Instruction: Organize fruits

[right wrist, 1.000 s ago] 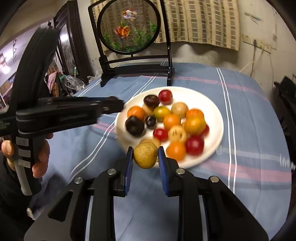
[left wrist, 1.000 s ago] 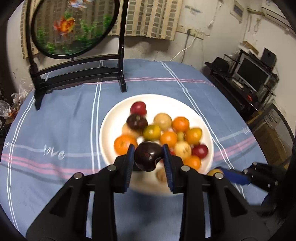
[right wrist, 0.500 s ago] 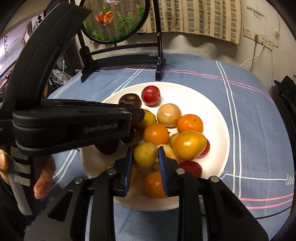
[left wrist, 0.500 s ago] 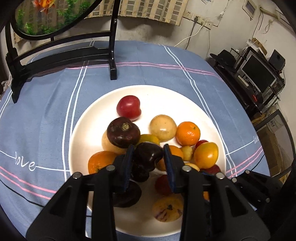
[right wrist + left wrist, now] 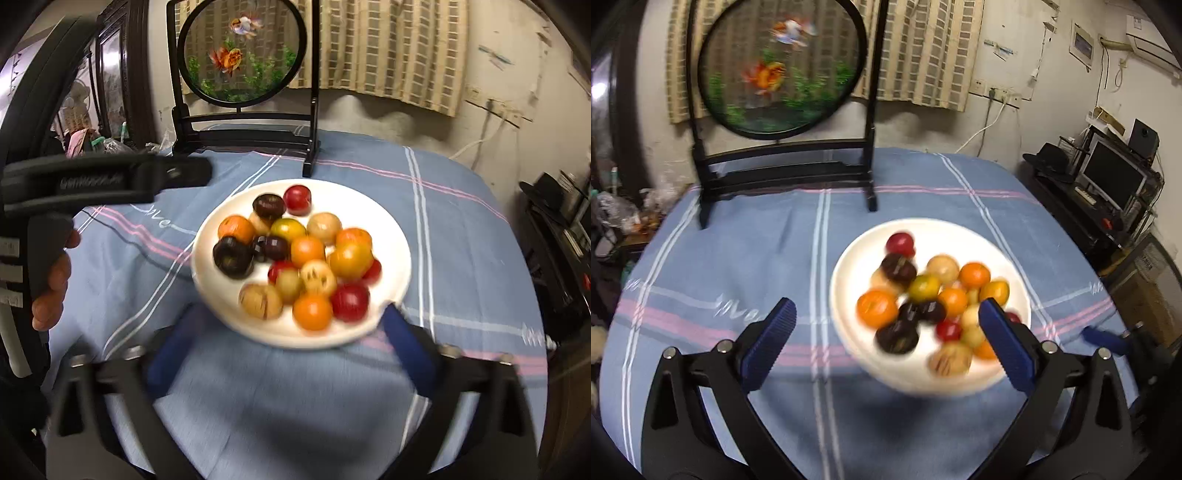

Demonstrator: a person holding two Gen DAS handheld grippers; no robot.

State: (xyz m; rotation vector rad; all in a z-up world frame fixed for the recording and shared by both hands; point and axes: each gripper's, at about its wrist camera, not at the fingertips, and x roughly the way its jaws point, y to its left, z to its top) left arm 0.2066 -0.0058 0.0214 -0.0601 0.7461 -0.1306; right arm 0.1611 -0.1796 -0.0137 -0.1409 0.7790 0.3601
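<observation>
A white plate (image 5: pixel 849 280) (image 5: pixel 391 229) on the blue striped tablecloth holds several small fruits: orange, red, yellow-green, tan and dark purple. A dark purple fruit (image 5: pixel 932 311) (image 5: pixel 275 247) lies among them and a yellow-green one (image 5: pixel 289 284) lies near the plate's front. My left gripper (image 5: pixel 886 334) is wide open and empty, drawn back over the plate's near edge. My right gripper (image 5: pixel 295 332) is wide open and empty, its blue pads either side of the plate's front rim. The left gripper's body (image 5: pixel 107 177) shows at the left of the right wrist view.
A black stand with a round goldfish picture (image 5: pixel 783 70) (image 5: pixel 242 51) stands at the back of the table. A desk with a monitor (image 5: pixel 1115 177) is off the table's right side. Clutter lies beyond the left edge (image 5: pixel 617 218).
Both grippers have opened and pulled back from the plate. The dark purple fruit and the yellow-green fruit they held now lie on the plate.
</observation>
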